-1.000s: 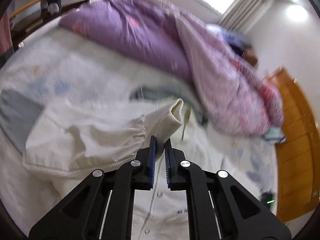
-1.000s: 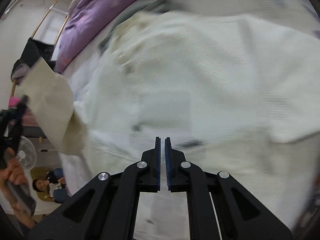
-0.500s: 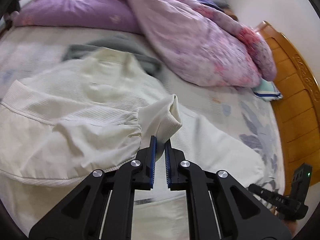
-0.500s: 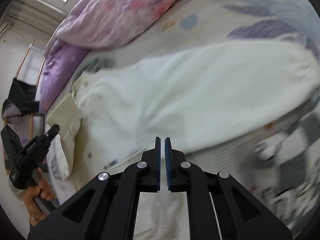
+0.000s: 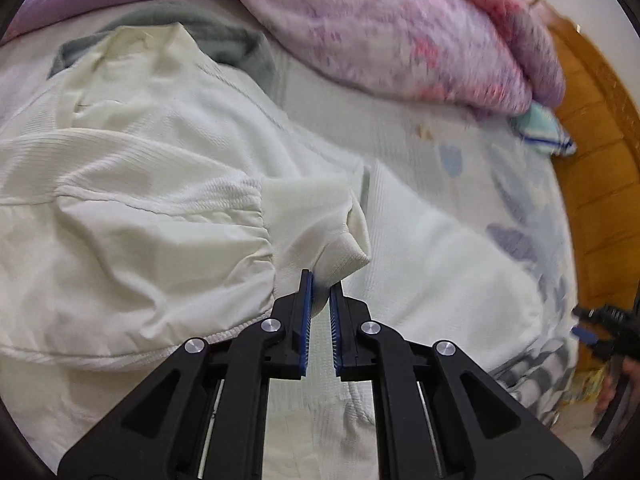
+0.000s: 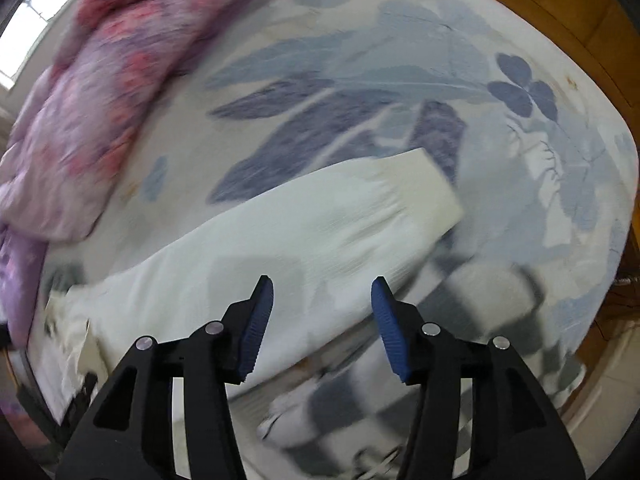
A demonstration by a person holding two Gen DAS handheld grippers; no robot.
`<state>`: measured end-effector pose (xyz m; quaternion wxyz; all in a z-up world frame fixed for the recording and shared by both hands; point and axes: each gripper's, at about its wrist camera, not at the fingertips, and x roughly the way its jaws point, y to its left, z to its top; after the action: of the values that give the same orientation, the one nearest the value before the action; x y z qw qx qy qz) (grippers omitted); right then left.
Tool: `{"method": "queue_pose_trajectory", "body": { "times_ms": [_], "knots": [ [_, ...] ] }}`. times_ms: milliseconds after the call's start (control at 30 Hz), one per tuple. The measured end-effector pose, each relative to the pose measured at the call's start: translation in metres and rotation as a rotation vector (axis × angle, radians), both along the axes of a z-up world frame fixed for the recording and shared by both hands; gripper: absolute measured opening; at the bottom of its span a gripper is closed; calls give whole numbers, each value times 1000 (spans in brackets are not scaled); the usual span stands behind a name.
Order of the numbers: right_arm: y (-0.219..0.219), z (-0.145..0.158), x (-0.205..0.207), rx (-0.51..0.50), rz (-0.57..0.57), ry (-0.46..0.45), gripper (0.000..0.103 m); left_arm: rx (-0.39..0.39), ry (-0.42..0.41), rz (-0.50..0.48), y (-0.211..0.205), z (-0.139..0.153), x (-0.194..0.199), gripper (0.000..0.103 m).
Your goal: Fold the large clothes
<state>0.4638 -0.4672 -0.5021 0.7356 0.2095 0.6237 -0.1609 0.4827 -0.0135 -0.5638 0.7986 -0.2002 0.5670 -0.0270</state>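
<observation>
A cream-white jacket (image 5: 152,152) lies spread on the bed. My left gripper (image 5: 320,286) is shut on the ribbed cuff (image 5: 320,236) of one sleeve, which is folded across the jacket's body. In the right wrist view the other sleeve (image 6: 320,224) lies stretched out on the floral sheet, its cuff (image 6: 430,188) to the right. My right gripper (image 6: 322,294) is open and empty, just above that sleeve.
A purple-pink quilt (image 5: 400,28) is heaped along the far side of the bed; it also shows in the right wrist view (image 6: 100,92). A grey garment (image 5: 240,48) lies under the jacket's collar. A wooden bed frame (image 5: 600,160) borders the right.
My right gripper has opened and swung to the outstretched sleeve. My left gripper has carried the held cuff further across the jacket's body.
</observation>
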Motion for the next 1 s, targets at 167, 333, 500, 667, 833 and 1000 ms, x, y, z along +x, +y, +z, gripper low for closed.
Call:
{"method": "queue_pose_trajectory", "body": {
  "times_ms": [167, 333, 500, 667, 833, 1000],
  "knots": [
    [-52, -33, 17, -40, -113, 117, 50, 30, 51, -32, -13, -24, 7, 9],
    [-87, -74, 23, -29, -196, 275, 67, 38, 71, -51, -18, -33, 10, 9],
    [-117, -107, -3, 218, -373, 185, 67, 13, 77, -43, -17, -33, 9, 12],
    [-116, -91, -17, 151, -330, 44, 12, -59, 87, -68, -20, -32, 6, 44],
    [-98, -45, -31, 20, -260, -124, 7, -176, 18, -59, -15, -2, -18, 59],
    [-56, 29, -35, -43, -155, -351, 7, -112, -45, 28, 24, 14, -24, 60]
  ]
}}
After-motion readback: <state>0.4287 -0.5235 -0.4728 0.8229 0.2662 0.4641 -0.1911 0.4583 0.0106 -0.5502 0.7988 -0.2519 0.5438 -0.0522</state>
